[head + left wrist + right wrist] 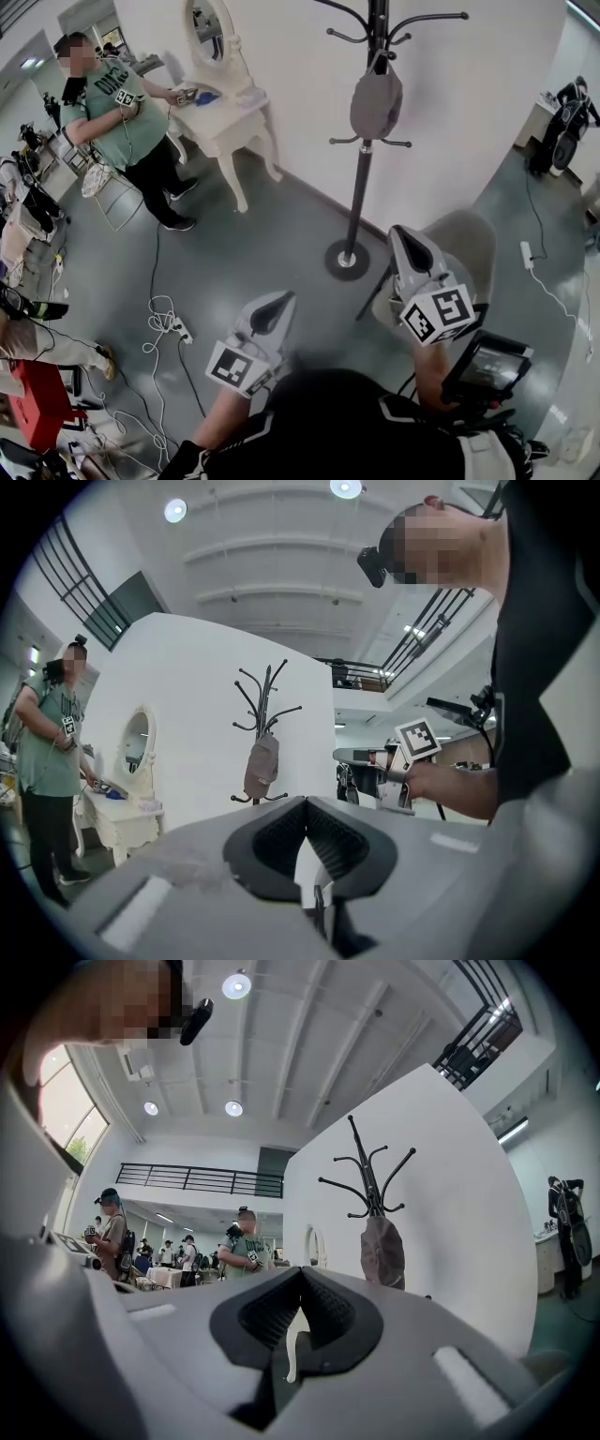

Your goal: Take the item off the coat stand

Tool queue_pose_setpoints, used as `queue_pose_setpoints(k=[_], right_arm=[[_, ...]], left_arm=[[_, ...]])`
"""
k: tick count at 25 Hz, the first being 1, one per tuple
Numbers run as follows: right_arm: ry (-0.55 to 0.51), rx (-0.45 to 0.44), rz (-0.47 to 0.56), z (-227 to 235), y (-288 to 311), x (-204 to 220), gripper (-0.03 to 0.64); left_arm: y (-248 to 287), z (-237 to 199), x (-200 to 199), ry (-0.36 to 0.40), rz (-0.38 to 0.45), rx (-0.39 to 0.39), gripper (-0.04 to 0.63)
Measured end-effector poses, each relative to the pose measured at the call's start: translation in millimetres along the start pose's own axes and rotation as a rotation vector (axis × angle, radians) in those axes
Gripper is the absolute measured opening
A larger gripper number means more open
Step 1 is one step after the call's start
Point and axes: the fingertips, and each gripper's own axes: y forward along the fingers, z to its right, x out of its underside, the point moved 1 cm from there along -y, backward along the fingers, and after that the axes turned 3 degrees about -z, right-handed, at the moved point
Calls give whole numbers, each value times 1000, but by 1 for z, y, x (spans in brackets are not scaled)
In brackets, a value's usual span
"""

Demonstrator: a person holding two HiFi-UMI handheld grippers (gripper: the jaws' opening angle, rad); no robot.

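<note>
The grey floor (pixel 253 239) and a white partition wall (pixel 291 84) take up most of the head view. The black coat stand (pixel 359 187) rises in front of that wall on a round base, placed clear of the white dressing table (pixel 220 122) to its left so that its hooks can be reached from the open floor. A person in a green shirt (pixel 127 117) stands by the table, well apart from the stand.

The item to be taken is a grey bag (pixel 376 101). It hangs by its loop from an upper hook, slumped against the pole – held there by its own weight alone, so lifting the loop up and off the hook should likely free it.

The left gripper (pixel 280 299) and right gripper (pixel 401 235) are held out side by side in front of the person's body, both aimed roughly level towards the stand but well short of it; the bag shows small and distant in both gripper views. Each pair of fingers is pressed together with nothing between – they will have to part before they can take the loop, so the task is judged barely begun
</note>
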Motion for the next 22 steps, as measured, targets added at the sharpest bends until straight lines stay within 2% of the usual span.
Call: queue_pose_setpoints(k=[4, 13, 18, 22], right_arm=[[-26, 20, -16, -6, 18, 6, 9], [-38, 74, -12, -19, 55, 5, 9], [-44, 97, -10, -22, 72, 7, 9], [-44, 122, -10, -23, 83, 5, 9]], left_arm=[[0, -20, -3, 5, 15, 13, -8], [-6, -70, -1, -46, 9, 26, -8], [-3, -93, 1, -12, 32, 58, -8], [-3, -107, 1, -53, 24, 70, -8]])
